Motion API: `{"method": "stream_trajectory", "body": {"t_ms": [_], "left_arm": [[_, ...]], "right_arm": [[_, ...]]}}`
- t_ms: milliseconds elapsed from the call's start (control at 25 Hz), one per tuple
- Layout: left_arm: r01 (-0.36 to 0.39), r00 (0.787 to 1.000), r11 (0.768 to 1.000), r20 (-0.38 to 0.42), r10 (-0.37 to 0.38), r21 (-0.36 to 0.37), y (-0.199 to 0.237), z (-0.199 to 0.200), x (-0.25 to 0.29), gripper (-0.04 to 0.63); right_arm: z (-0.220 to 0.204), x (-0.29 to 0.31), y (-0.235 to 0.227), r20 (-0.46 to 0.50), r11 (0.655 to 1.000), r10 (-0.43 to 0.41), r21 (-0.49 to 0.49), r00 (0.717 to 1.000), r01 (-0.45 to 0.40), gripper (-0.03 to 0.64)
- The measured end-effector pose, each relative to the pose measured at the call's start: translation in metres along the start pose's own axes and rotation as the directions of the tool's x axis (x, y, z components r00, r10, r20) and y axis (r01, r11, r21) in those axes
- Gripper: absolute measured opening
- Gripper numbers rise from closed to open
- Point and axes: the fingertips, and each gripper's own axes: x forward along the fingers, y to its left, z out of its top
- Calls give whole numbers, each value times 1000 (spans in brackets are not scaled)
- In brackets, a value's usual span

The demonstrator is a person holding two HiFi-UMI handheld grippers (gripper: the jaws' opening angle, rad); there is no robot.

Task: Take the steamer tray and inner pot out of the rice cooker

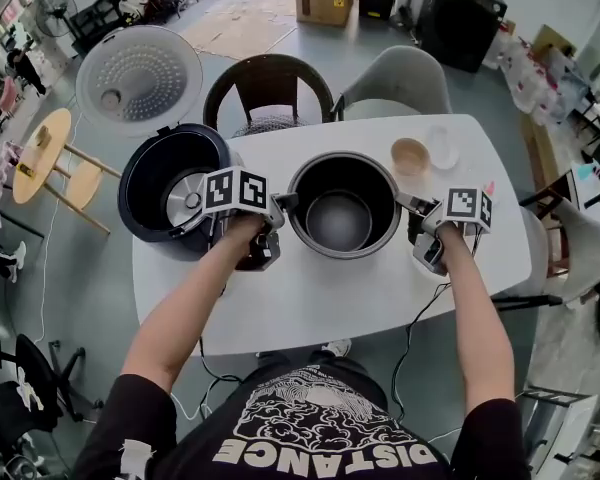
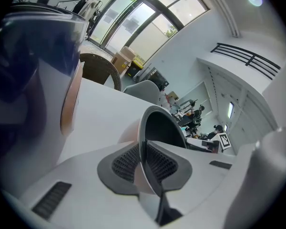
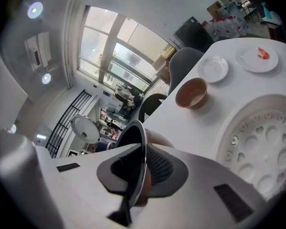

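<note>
Metal inner pot [image 1: 342, 206] is held between the left claw [image 1: 280, 204] and right claw [image 1: 406, 206], each clenched on its rim.

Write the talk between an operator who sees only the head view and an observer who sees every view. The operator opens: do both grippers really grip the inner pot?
Observer: Yes. The pads of the left gripper press on the rim of the inner pot, one inside, one outside.
Operator: And the other one?
Observer: The right gripper clamps the rim the same way.
Operator: What lies beside that gripper?
Observer: Its view shows the white, perforated steamer tray flat on the table.
</note>
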Motion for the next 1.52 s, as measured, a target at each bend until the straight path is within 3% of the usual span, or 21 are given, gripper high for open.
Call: {"method": "stream_trajectory", "body": {"t_ms": [120, 320, 520, 720, 960, 1160, 1320, 1520], "left_arm": [[2, 1000, 1000, 1, -2, 9, 0, 2, 1, 58], [-12, 1000, 996, 3, 12, 91, 1, 7, 1, 74], [-86, 996, 980, 13, 85, 180, 7, 7, -2, 124], [-174, 984, 940, 88, 155, 294, -4, 25, -18, 110], [-207, 969, 873, 218, 119, 442, -41, 54, -57, 90], [-261, 931, 827, 356, 80, 498, -63, 84, -109, 83], [-328, 883, 798, 464, 70, 505, -65, 102, -158, 74], [-412, 803, 807, 586, 103, 423, -33, 115, -225, 58]], "right_arm": [[2, 2, -1, -8, 1000, -4, -6, 1000, 4, 44], [3, 5, 2, -24, 998, -2, -64, 1000, 1, 51], [6, 1, 0, -25, 984, -69, -164, 997, 64, 61], [20, -11, 16, -10, 944, -141, -302, 990, 131, 61], [31, 0, 86, 29, 876, -102, -472, 994, 103, 60], [28, 18, 162, 50, 770, -40, -635, 998, 63, 60], [24, 32, 223, 65, 716, 23, -697, 998, 29, 60], [7, 63, 297, 77, 640, 105, -768, 991, -8, 55]]}}
